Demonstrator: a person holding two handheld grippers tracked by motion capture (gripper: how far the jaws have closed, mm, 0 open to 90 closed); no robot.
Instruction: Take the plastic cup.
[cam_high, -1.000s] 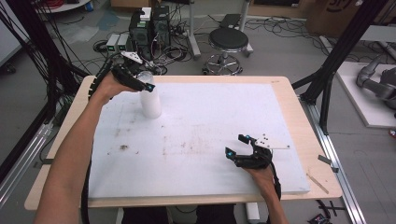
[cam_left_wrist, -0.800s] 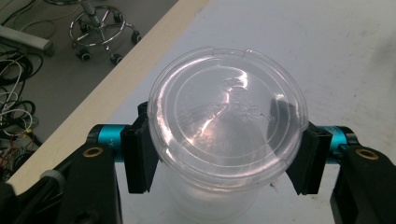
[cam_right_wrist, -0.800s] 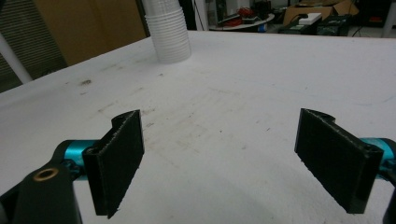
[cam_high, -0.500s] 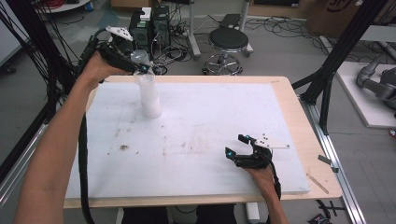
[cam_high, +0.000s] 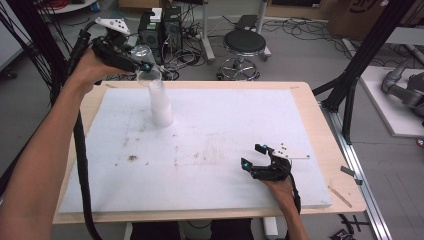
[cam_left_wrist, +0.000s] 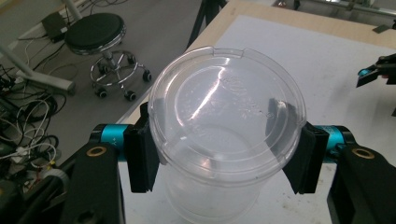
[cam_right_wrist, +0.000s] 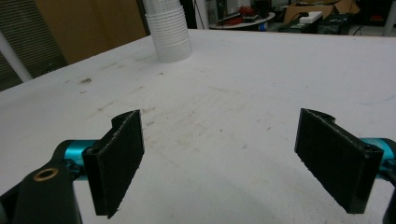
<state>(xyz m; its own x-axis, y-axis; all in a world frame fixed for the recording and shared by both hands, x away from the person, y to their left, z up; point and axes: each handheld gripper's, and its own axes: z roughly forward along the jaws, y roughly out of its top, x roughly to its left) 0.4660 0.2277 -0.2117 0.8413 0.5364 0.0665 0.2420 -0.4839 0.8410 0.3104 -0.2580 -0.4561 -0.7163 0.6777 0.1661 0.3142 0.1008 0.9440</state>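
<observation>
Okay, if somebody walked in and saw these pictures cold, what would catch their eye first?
Probably the clear plastic cup clamped between the pads of the left gripper, held up above the stack of white cups near the far left of the white board. Next, the right gripper resting near the board's front right with its jaws wide apart and nothing between them.

right gripper (cam_right_wrist: 219, 163): jaws wide apart, nothing between them | surface: white board (cam_right_wrist: 261, 93), brown smudges ahead of the jaws | far left: stack of white cups (cam_right_wrist: 168, 30) standing upright on the board, top cut off
</observation>
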